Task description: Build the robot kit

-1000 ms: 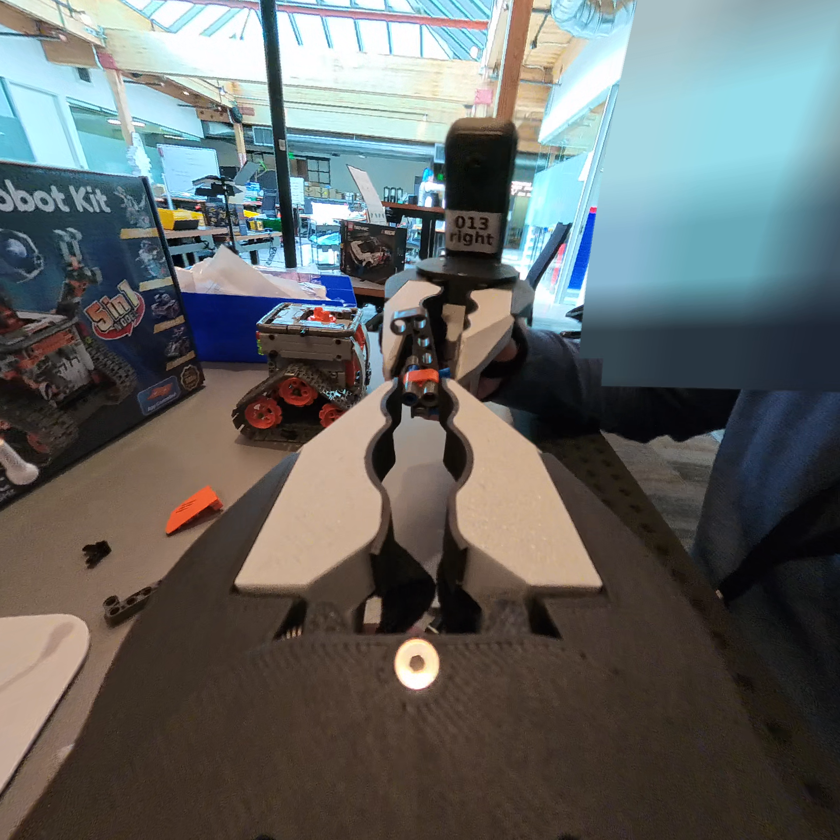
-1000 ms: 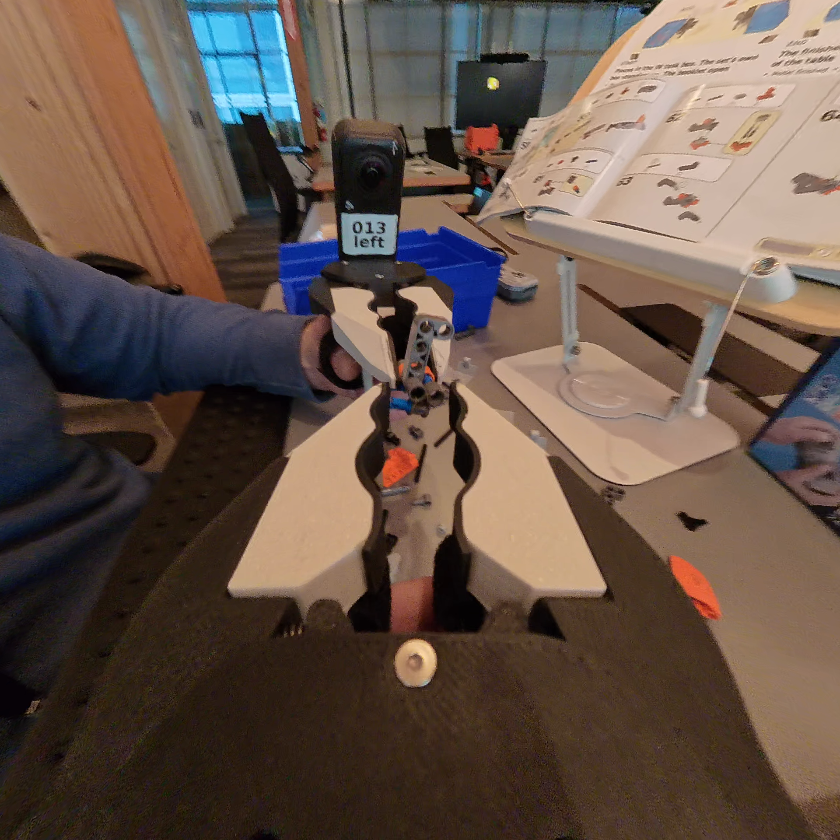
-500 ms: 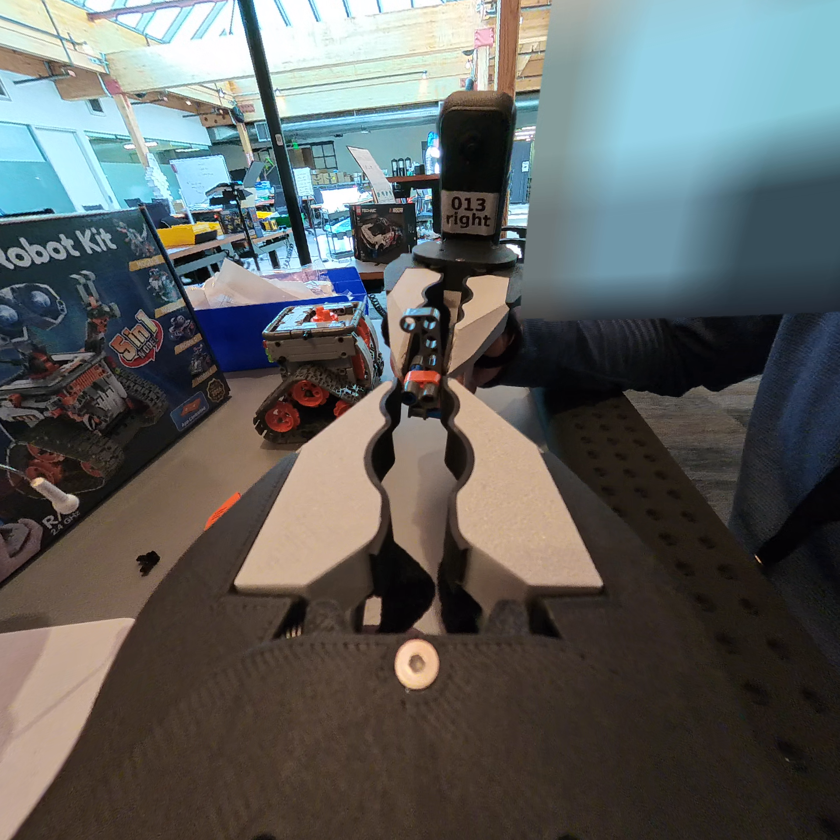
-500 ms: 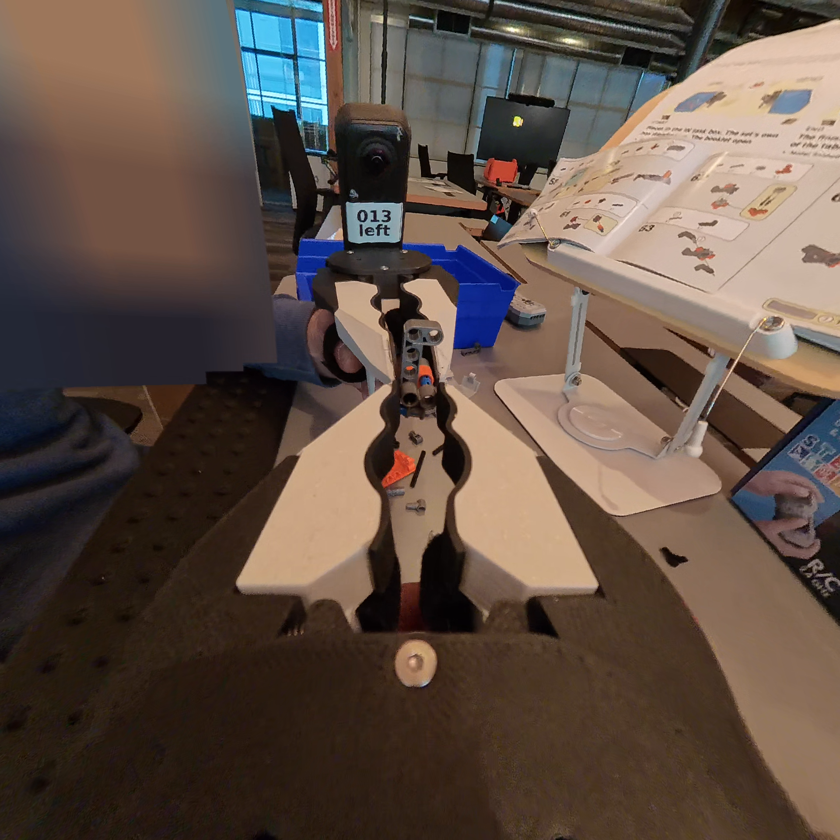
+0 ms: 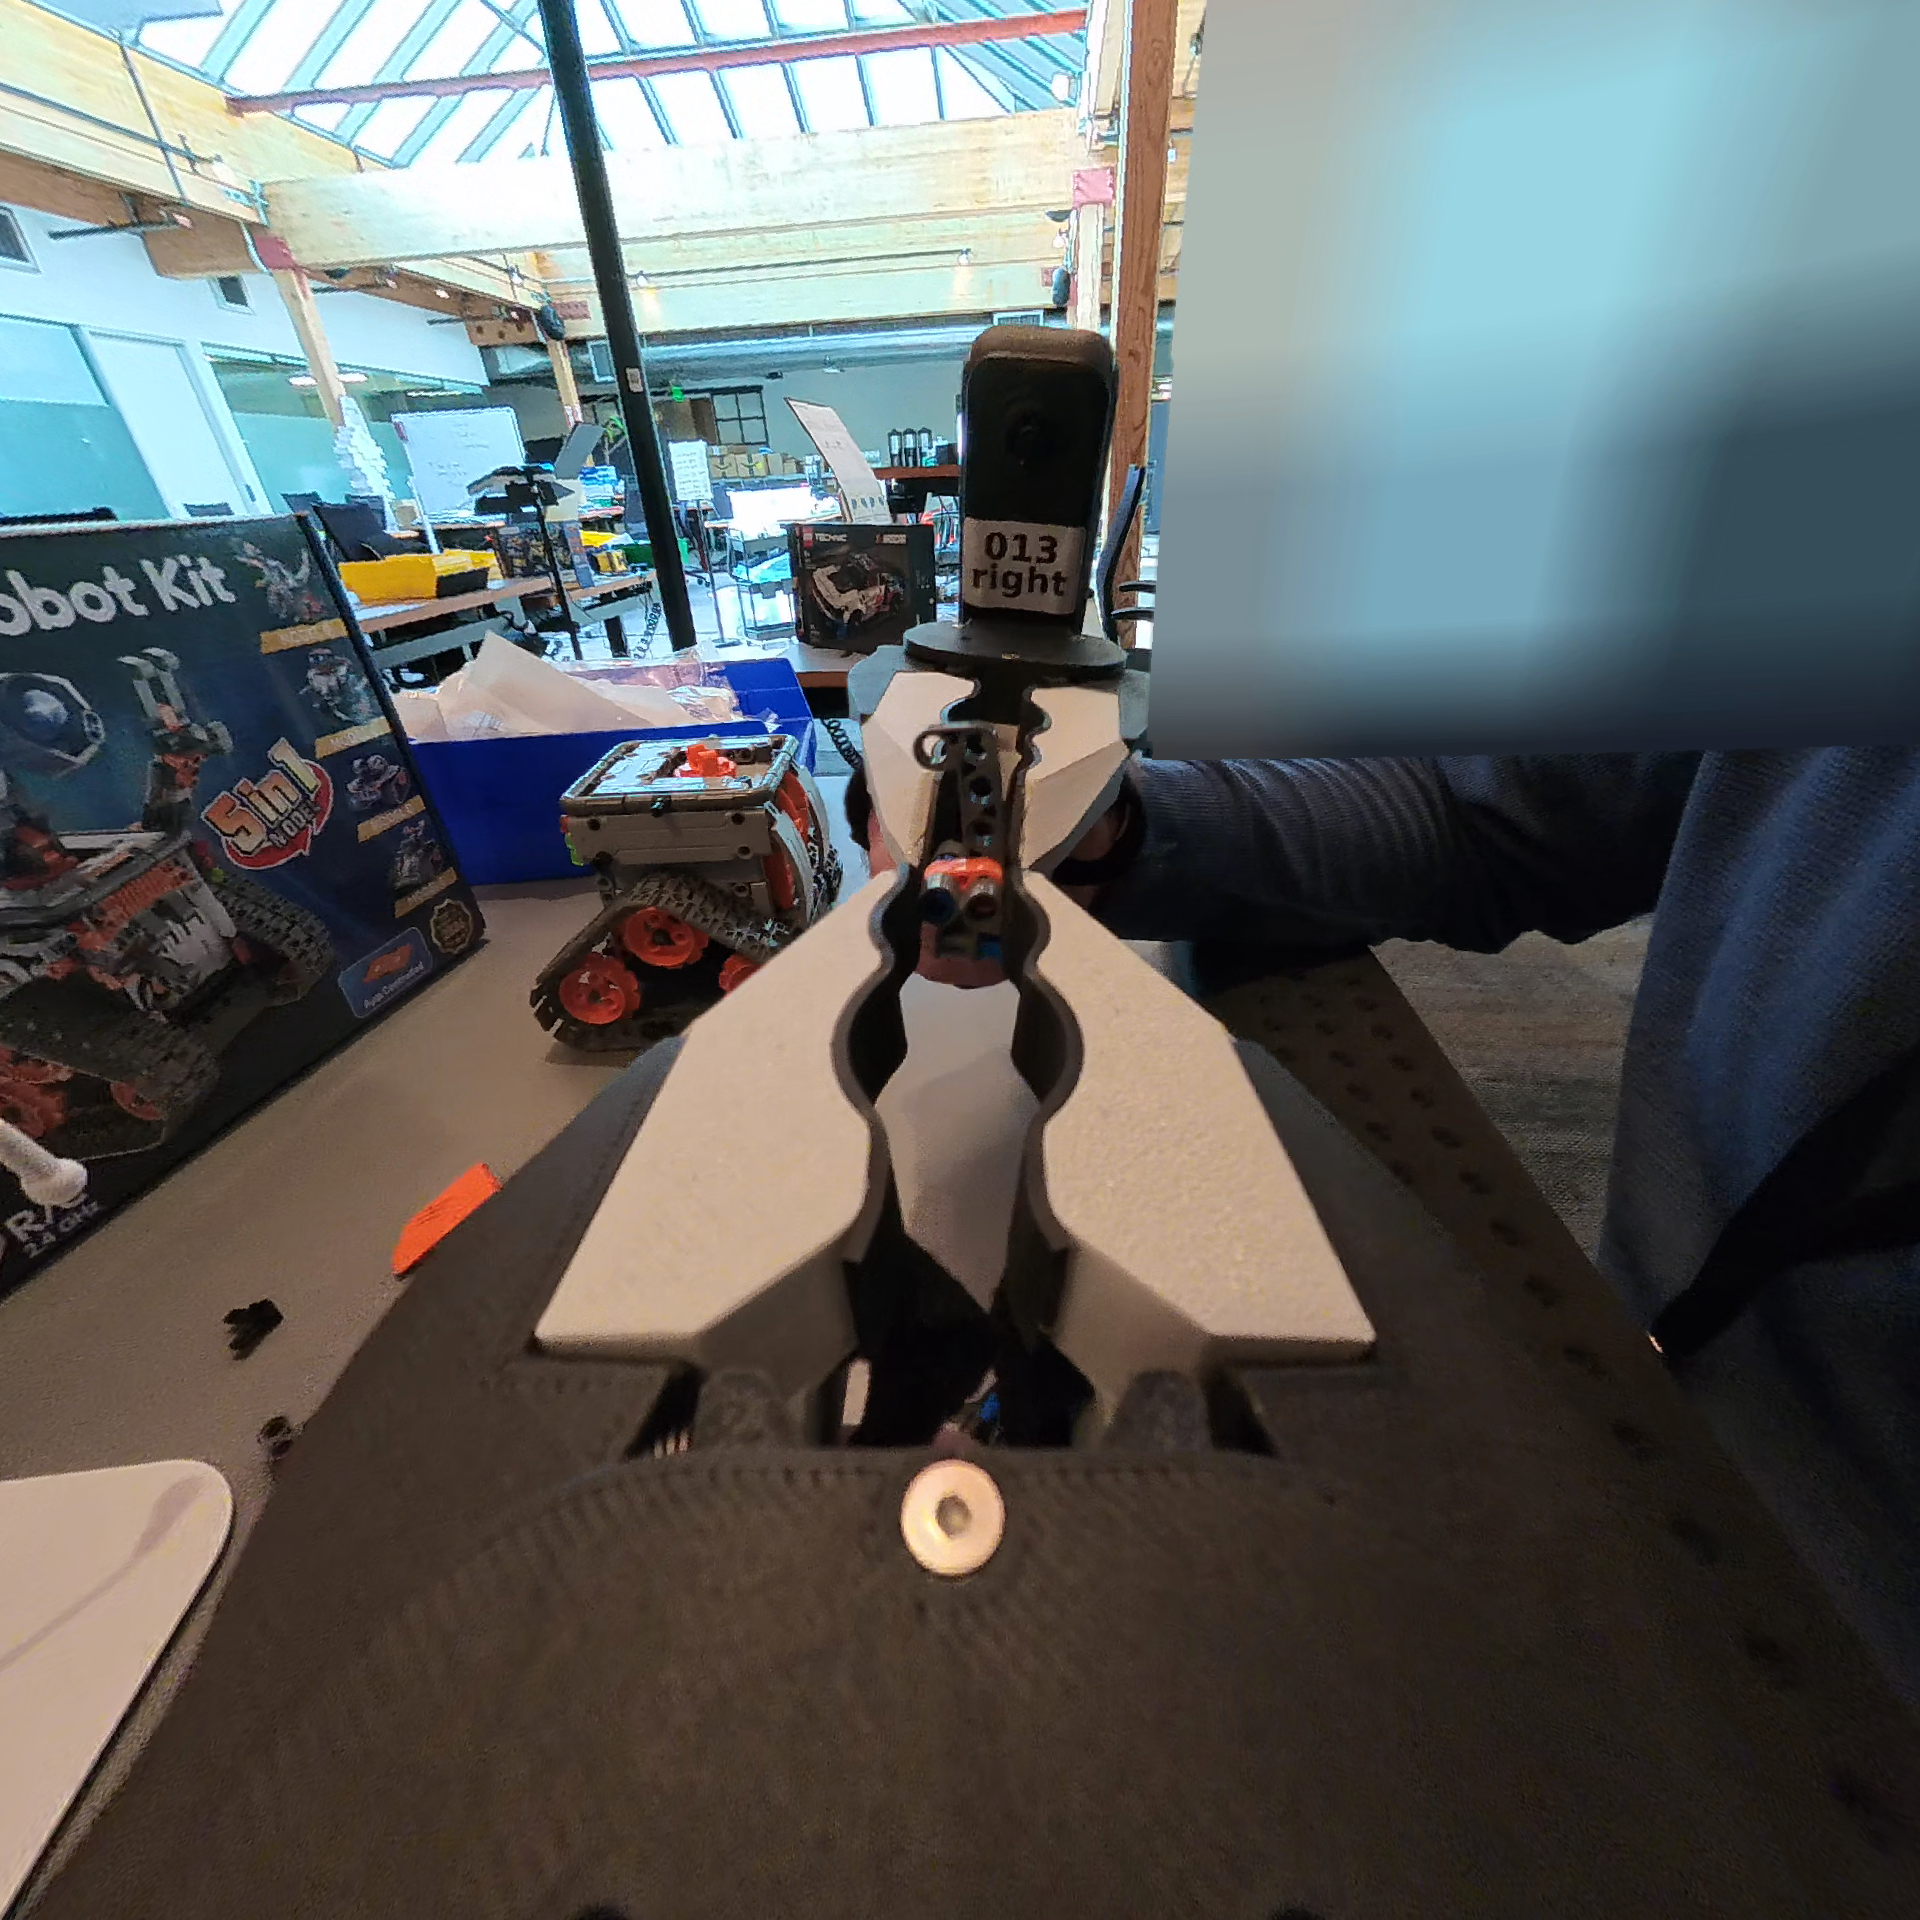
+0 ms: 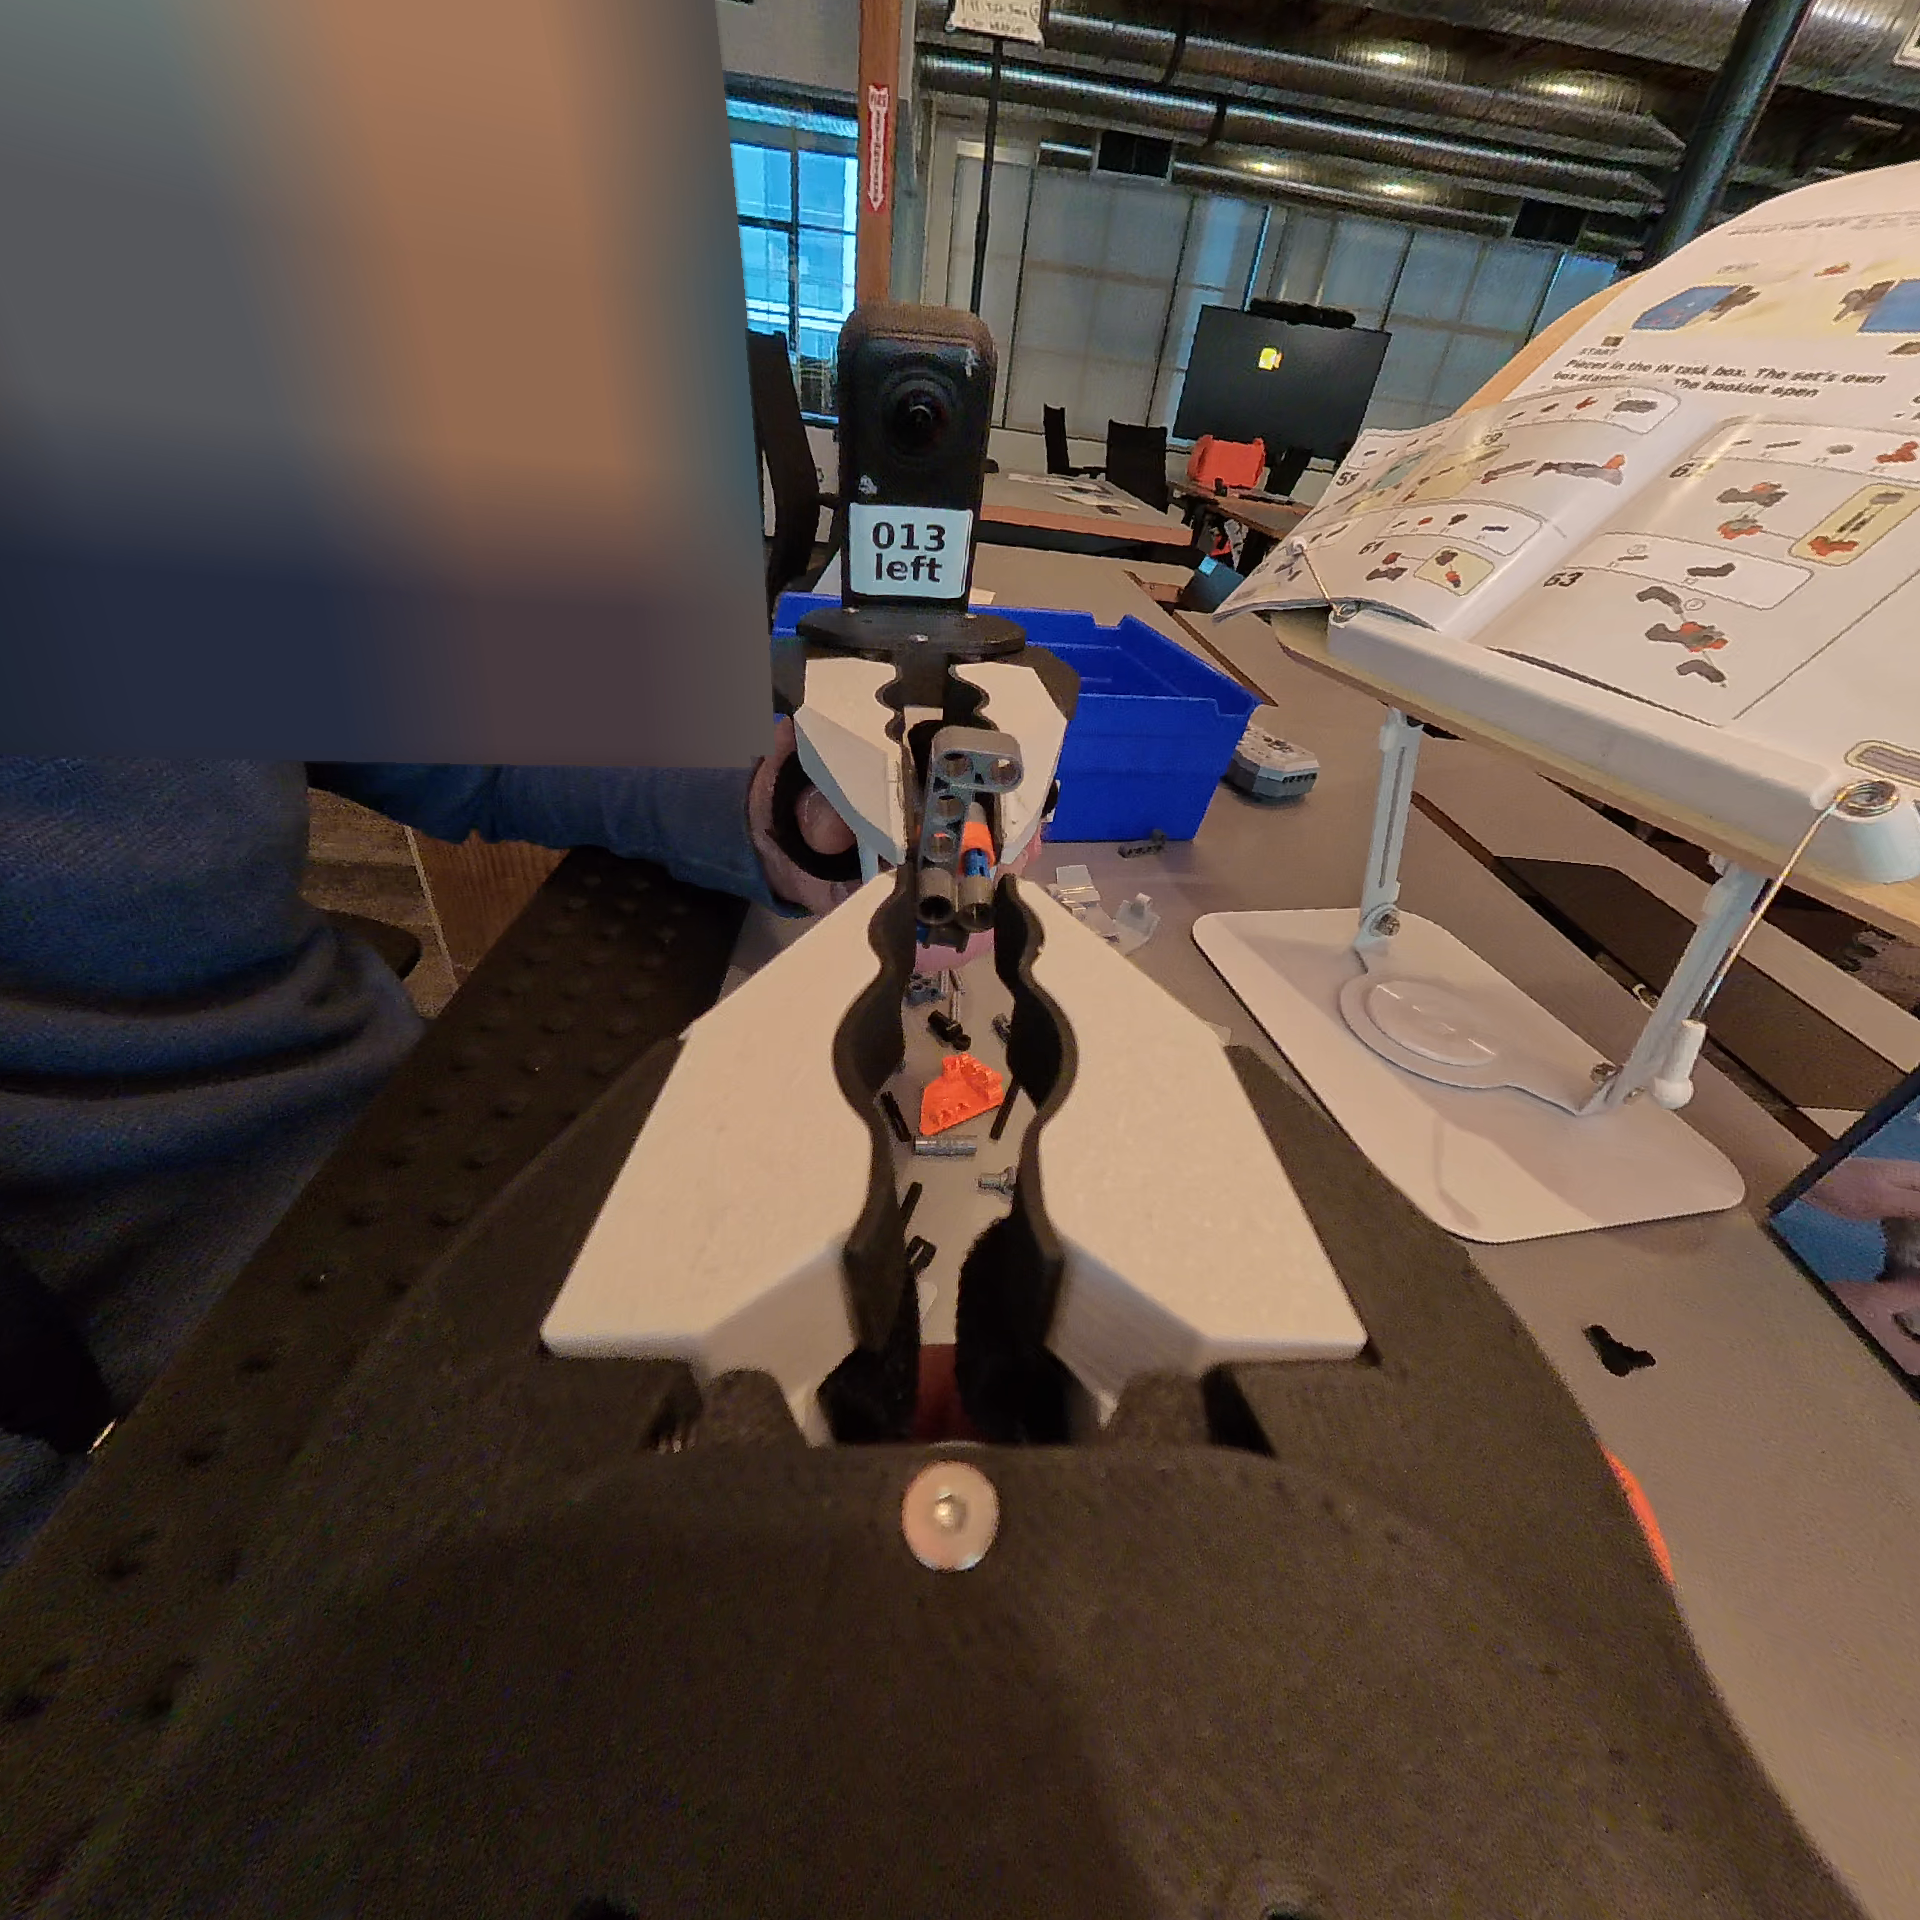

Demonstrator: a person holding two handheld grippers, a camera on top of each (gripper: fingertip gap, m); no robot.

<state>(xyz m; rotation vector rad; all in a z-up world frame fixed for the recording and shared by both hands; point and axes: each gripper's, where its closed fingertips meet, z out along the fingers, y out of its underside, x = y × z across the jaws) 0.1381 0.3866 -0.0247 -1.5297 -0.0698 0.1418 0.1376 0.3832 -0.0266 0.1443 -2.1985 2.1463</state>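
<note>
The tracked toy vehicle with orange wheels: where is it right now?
In the left wrist view, the tracked toy vehicle stands on the table, left of the grippers, between the blue bin and the kit box.

The left gripper (image 5: 961, 904) and the right gripper (image 6: 956, 914) point at each other tip to tip, held level above the counter. Each has its jaws drawn close at the tips, both clamped on one small grey beam assembly (image 6: 961, 831) at 12 o'clock. A blue-sleeved hand (image 6: 805, 842) grips each handle.
</note>
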